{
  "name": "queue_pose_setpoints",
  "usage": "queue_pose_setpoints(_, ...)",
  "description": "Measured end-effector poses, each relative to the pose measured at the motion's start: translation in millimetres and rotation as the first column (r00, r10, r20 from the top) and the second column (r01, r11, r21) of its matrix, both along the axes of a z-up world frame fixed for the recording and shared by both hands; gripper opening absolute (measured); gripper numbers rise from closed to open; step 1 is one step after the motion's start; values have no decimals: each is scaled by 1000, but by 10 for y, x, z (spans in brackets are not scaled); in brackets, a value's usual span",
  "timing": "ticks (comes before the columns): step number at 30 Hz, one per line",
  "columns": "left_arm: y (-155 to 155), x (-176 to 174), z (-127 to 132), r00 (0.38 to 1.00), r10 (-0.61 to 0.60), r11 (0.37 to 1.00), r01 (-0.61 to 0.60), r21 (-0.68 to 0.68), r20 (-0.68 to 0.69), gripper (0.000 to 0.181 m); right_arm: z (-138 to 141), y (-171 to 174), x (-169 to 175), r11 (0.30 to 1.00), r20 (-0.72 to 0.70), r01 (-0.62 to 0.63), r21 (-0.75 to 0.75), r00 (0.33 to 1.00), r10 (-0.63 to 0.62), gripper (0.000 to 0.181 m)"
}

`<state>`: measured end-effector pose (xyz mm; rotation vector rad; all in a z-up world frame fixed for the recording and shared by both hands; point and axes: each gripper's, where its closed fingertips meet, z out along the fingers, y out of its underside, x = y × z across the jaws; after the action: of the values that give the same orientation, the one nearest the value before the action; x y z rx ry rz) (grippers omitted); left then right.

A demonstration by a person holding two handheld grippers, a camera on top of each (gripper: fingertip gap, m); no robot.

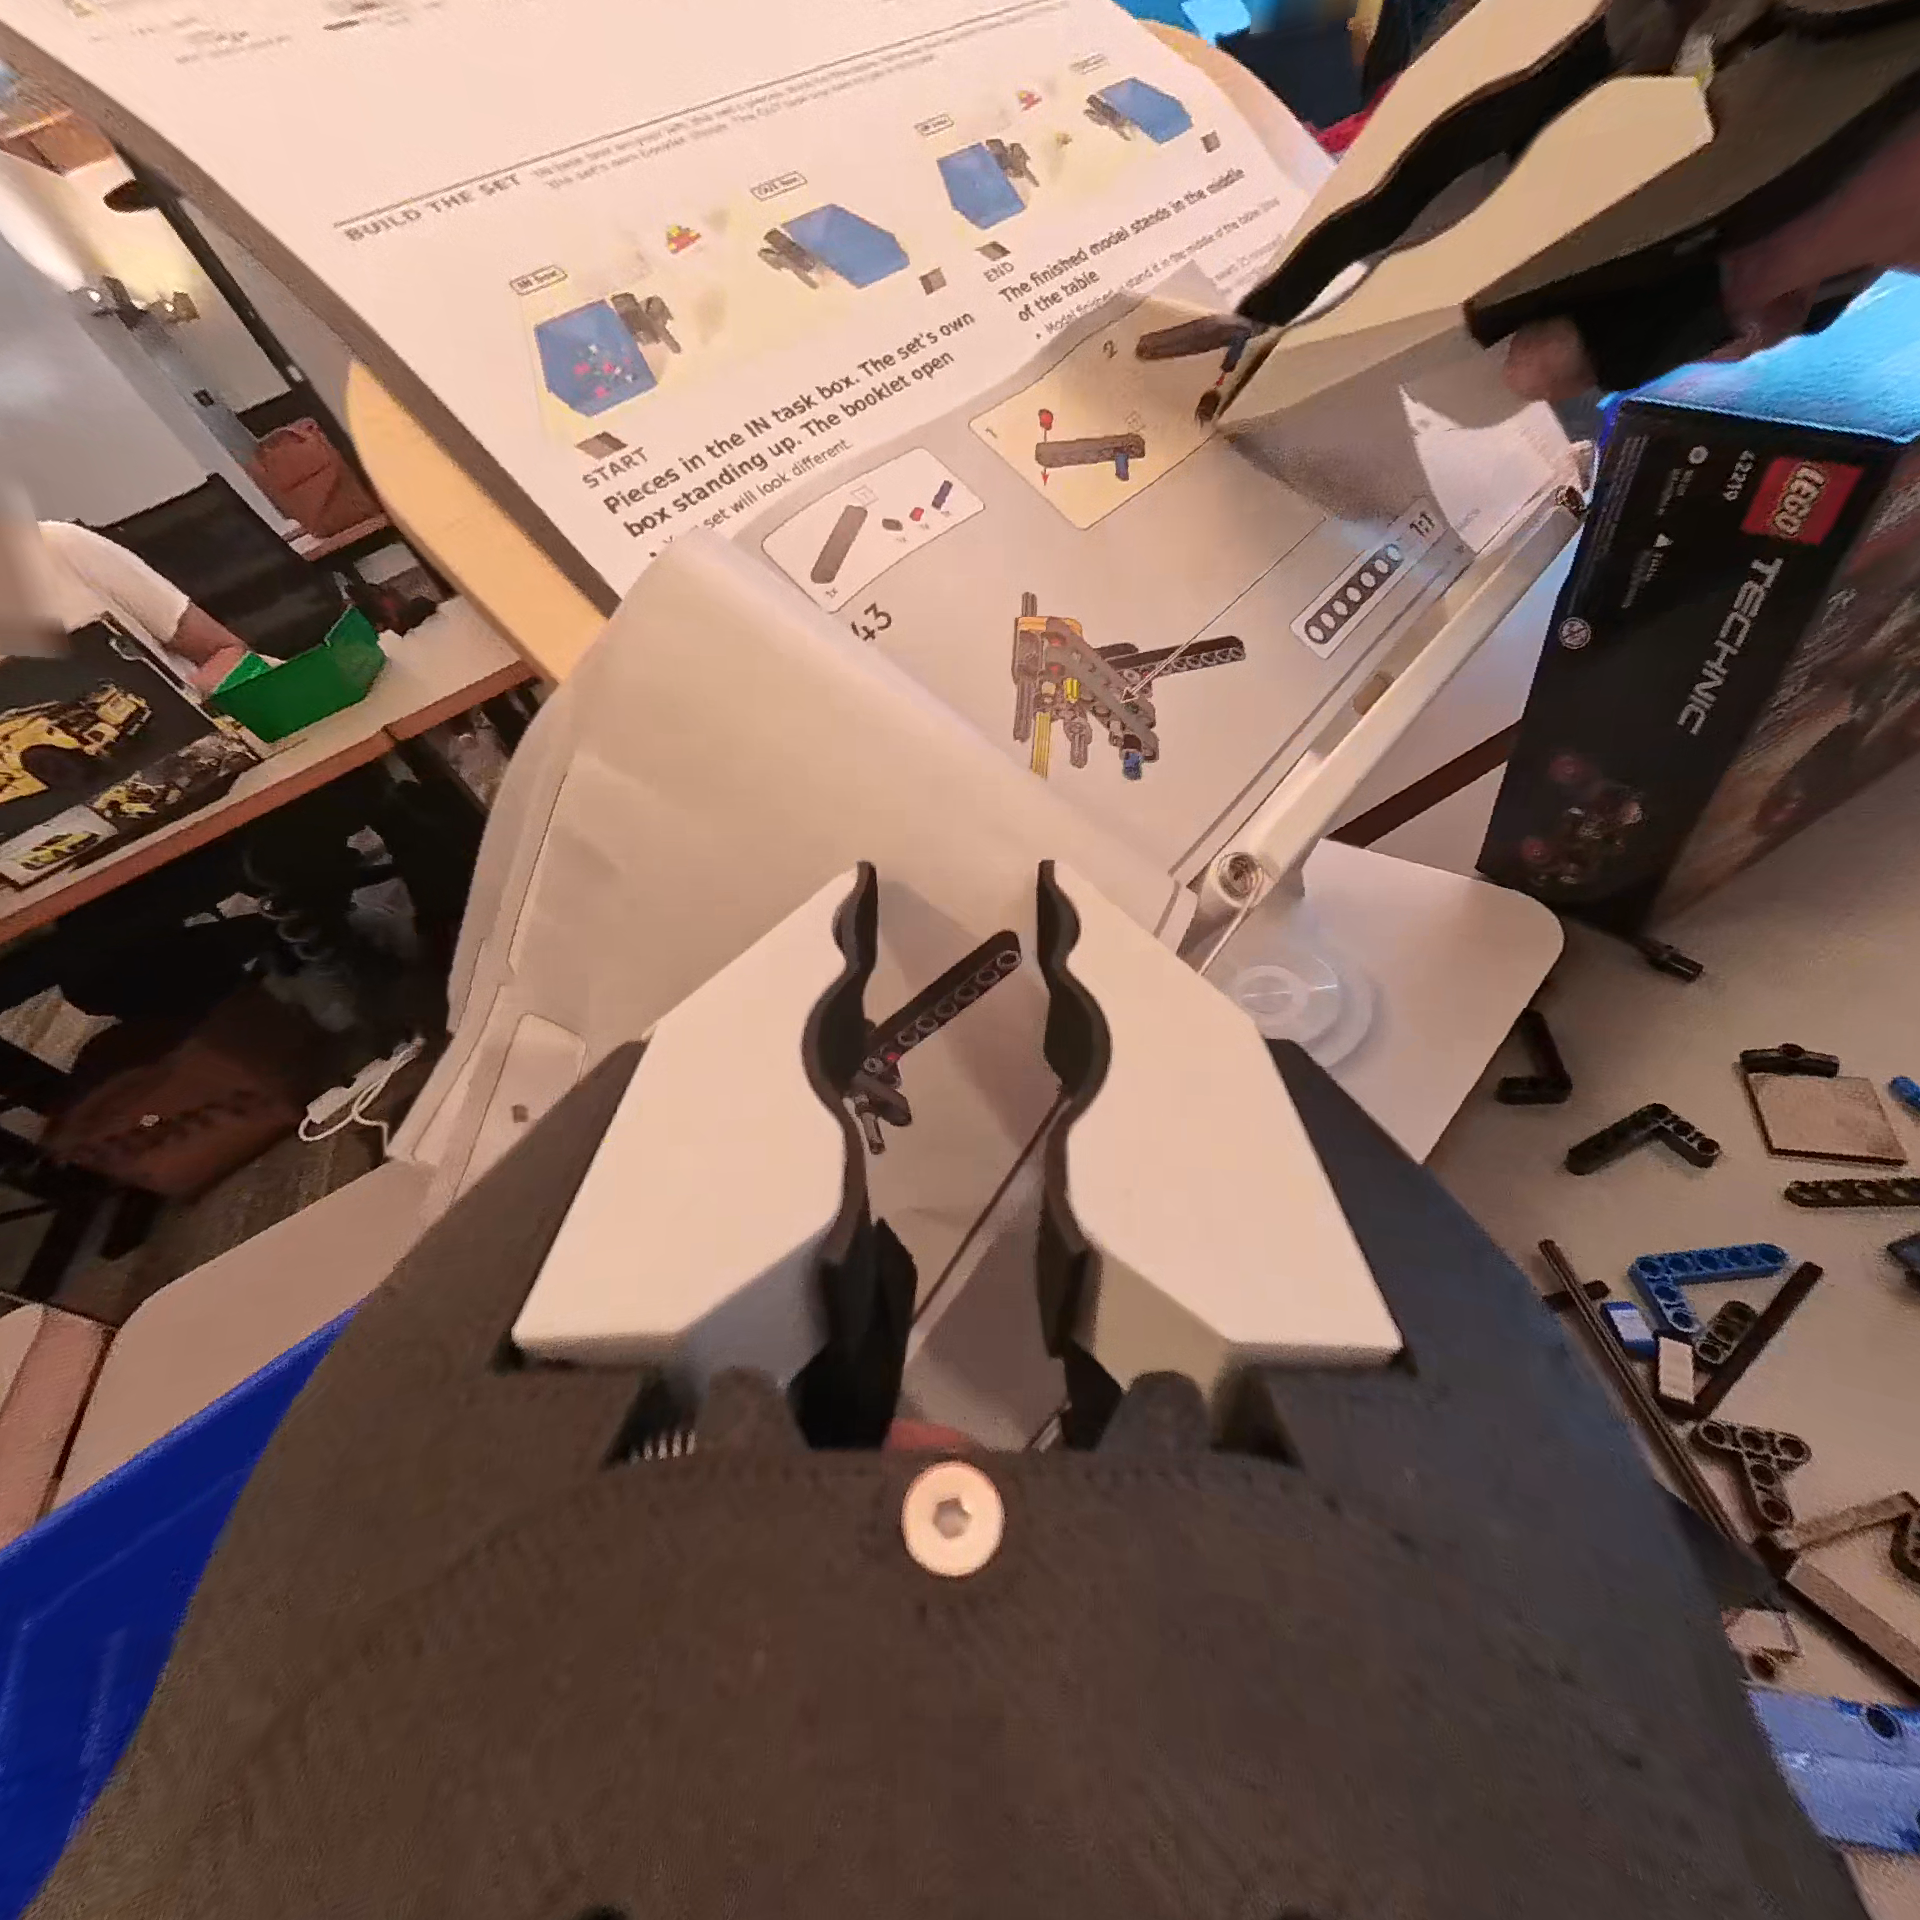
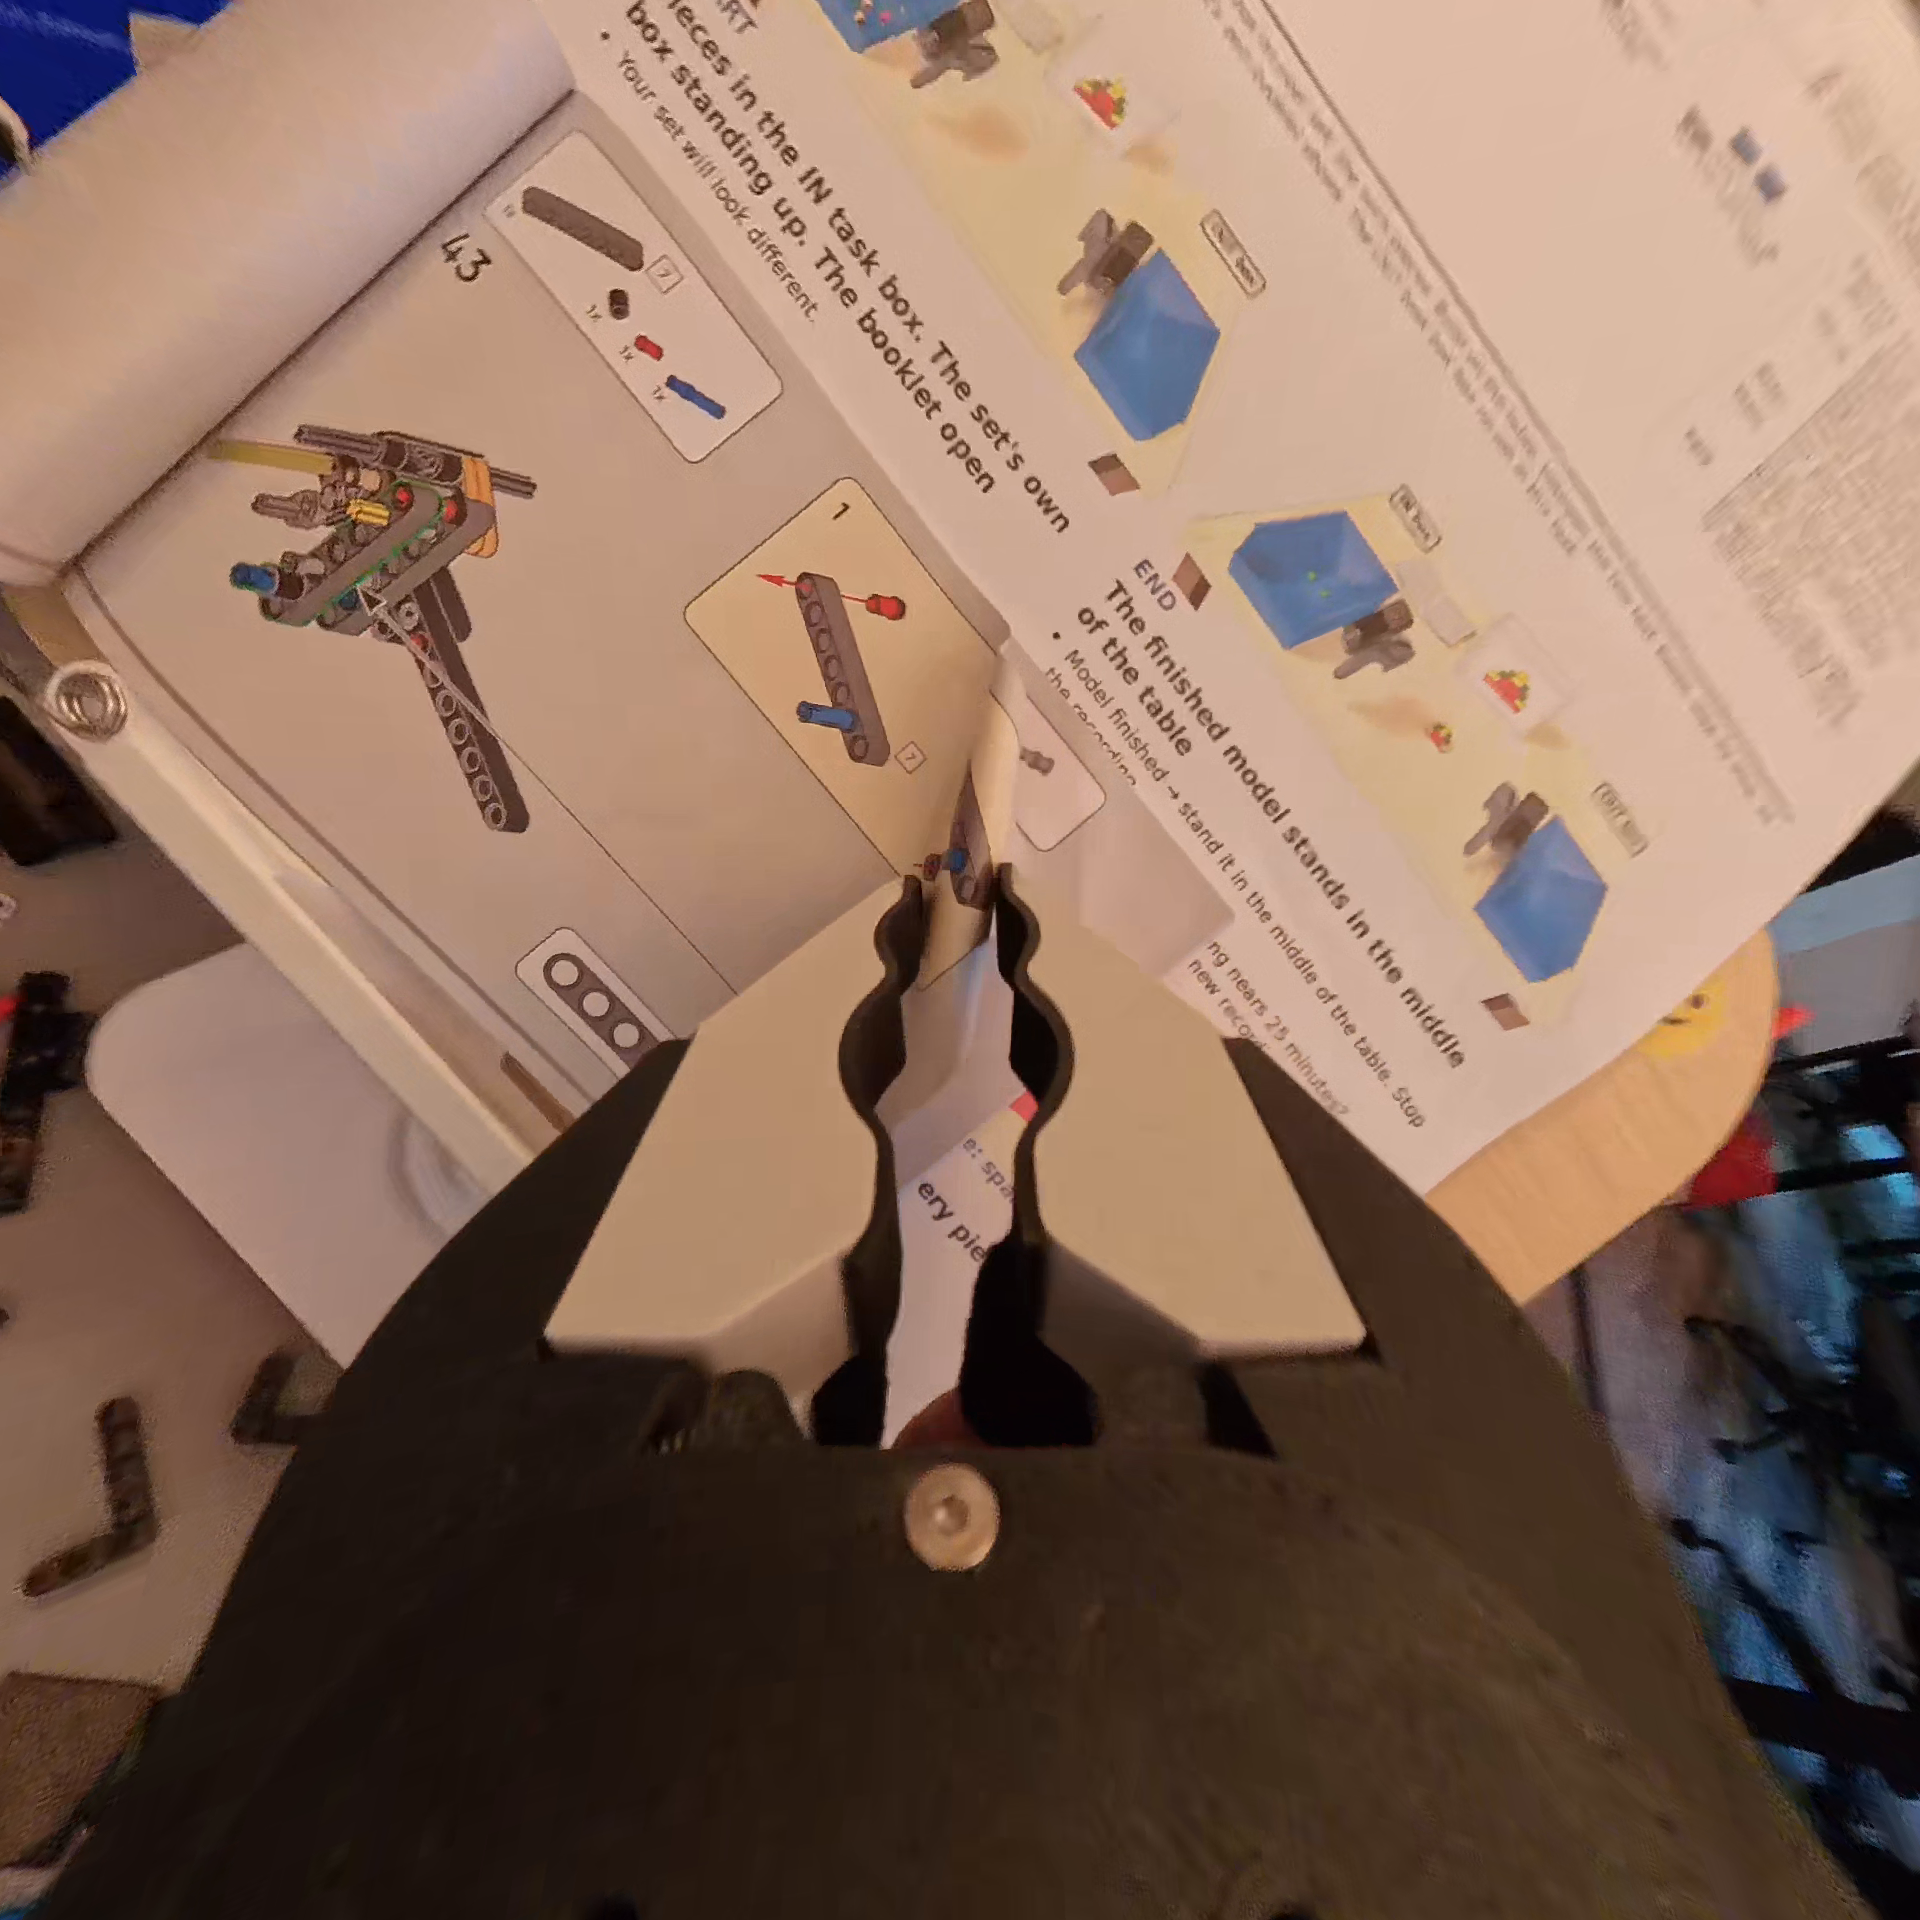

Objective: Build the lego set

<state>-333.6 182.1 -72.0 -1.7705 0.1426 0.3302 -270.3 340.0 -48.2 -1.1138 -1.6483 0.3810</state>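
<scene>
The open instruction booklet (image 1: 1039, 644) stands on a white stand, with a printed task sheet (image 1: 727, 208) behind it. My right gripper (image 2: 956, 894) is shut on the edge of a booklet page (image 2: 971, 831) and holds it lifted. It also shows at the upper right of the left wrist view (image 1: 1231, 358). My left gripper (image 1: 956, 883) hovers in front of the booklet with its jaws apart. A black beam with pins (image 1: 940, 1003) shows in the gap, against the left pad. I cannot tell if it is held.
A dark set box (image 1: 1714, 644) stands right of the stand's white base (image 1: 1455, 987). Loose black beams (image 1: 1642, 1143) and a blue L-beam (image 1: 1704, 1273) lie on the table at right. A blue bin (image 1: 156, 1558) is at lower left. A person sits at a far table. My right fingertips sit around 20 cm from my left ones. My left gripper's tips are some 25 cm from the blue L-beam (image 1: 1704, 1273).
</scene>
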Motion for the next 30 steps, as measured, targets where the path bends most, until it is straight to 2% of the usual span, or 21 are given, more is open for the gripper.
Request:
queue_pose_setpoints(4,-22,3,24,1000,-8,1000,8,7,4,29,91,-180,64,999,11,-43,21,999,43,0)
queue_pose_setpoints(8,-52,72,136,999,-38,999,38,38,-3,34,199,-504,107,980,35,-124,-156,991,131,0)
queue_pose_setpoints(12,-101,283,228,990,-142,989,142,31,-2,44,386,-1082,43,856,-30,-287,-429,952,304,0)
queue_pose_setpoints(16,-226,486,375,955,-287,957,281,79,80,52,541,-1552,-129,780,-90,-401,-481,907,411,1)
queue_pose_setpoints(19,-343,509,465,918,-362,931,346,120,160,59,518,-1895,-306,697,-110,-460,-549,867,485,16)
queue_pose_setpoints(21,-403,456,470,903,-378,925,357,129,206,63,436,-2033,-423,674,-97,-469,-571,854,512,21)
queue_pose_setpoints(26,-507,290,465,863,-397,918,363,162,313,73,328,-2237,-613,579,-140,-491,-650,827,545,47)
queue_pose_setpoints(30,-534,172,408,864,-372,928,342,145,339,74,323,-2308,-667,551,-172,-506,-664,820,546,51)
